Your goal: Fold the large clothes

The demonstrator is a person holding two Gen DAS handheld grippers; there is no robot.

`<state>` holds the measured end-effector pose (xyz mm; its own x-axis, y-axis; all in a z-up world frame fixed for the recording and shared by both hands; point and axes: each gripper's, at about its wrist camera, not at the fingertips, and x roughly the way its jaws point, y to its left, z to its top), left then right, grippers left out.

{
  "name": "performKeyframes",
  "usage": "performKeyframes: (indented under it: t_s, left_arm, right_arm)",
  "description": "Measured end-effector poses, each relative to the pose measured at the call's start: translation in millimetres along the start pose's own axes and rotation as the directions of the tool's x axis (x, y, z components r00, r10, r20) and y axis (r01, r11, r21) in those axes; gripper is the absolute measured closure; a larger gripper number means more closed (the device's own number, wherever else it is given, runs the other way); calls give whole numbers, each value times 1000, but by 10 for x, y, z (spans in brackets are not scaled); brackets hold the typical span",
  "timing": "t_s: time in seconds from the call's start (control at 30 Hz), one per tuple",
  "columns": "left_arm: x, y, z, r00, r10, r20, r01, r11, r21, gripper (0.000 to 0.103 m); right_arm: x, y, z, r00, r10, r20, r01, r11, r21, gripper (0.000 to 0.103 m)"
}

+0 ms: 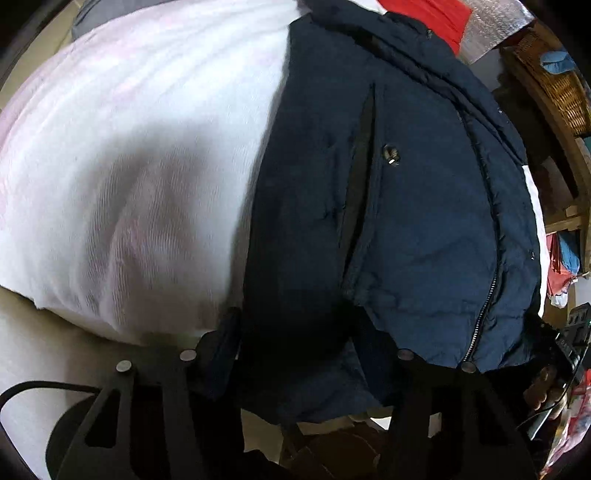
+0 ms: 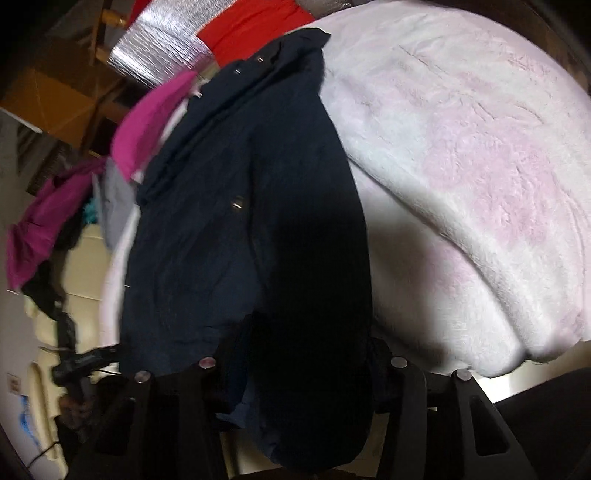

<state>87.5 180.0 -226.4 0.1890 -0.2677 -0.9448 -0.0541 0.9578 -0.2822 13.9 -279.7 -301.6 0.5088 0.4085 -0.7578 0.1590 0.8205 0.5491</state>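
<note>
A large navy padded jacket with a zip and a snap button lies lengthwise on a fluffy white and pink blanket. My left gripper is shut on the jacket's near hem, with cloth bunched between its jaws. In the right wrist view the jacket hangs over the blanket, and my right gripper is shut on another part of the near hem. Dark cloth hides both pairs of fingertips.
Red cloth and a silver foil sheet lie at the far end. Magenta clothes pile up to the left. A wicker basket on a wooden shelf stands to the right. The other hand-held gripper shows low left.
</note>
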Motion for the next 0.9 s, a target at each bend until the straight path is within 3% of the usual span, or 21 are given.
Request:
performKeyframes:
  t_s: [0.13, 0.2, 0.27, 0.33, 0.47, 0.53, 0.6, 0.63, 0.73, 0.77, 0.8, 0.83, 0.9]
  left_arm:
    - [27, 28, -20, 1000, -22, -20, 21, 1000, -15, 38]
    - [9, 26, -43, 1000, -25, -15, 25, 1000, -3, 40]
    - [6, -30, -65, 999, -48, -8, 48, 999, 15, 57]
    - [-24, -61, -84, 997, -81, 4, 81, 996, 30, 68]
    - [-16, -77, -95, 997, -77, 0, 77, 997, 20, 64]
    - [-21, -18, -93, 998, -67, -11, 67, 998, -7, 50]
    - [19, 8, -79, 998, -46, -38, 46, 999, -15, 44]
    - [34, 19, -73, 998, -52, -43, 51, 999, -18, 44]
    - [53, 7, -83, 997, -69, -38, 68, 997, -23, 45]
    - [65, -11, -85, 997, -76, -34, 75, 997, -20, 50]
    - [32, -3, -109, 995, -96, -26, 96, 995, -7, 64]
    - [18, -20, -114, 993, -114, -21, 114, 993, 3, 72]
    - [-24, -59, -113, 993, -119, -5, 119, 993, 27, 80]
  right_arm:
    - [19, 57, -12, 1000, 2, -13, -2, 1000, -15, 51]
    - [26, 112, -29, 1000, -18, -10, 17, 999, -46, 61]
    - [23, 176, -37, 1000, -24, -9, 23, 997, -70, 75]
    - [-20, 251, -38, 999, -32, -4, 32, 995, -93, 80]
    - [-68, 314, 2, 1000, -29, -5, 29, 994, -107, 79]
    - [-15, 276, 22, 999, -30, -23, 28, 996, -84, 77]
    - [31, 211, 20, 999, -15, -31, 14, 999, -39, 69]
    - [55, 175, 16, 999, -3, -34, 2, 1000, -13, 64]
    - [87, 180, 0, 1000, 12, -27, -12, 1000, -5, 64]
    - [85, 200, -6, 1000, 10, -22, -10, 1000, -17, 64]
    - [68, 213, -11, 1000, 9, -20, -9, 999, -32, 68]
    - [49, 229, -18, 1000, 3, -15, -4, 999, -49, 78]
    - [15, 321, -17, 1000, -13, -4, 12, 995, -98, 83]
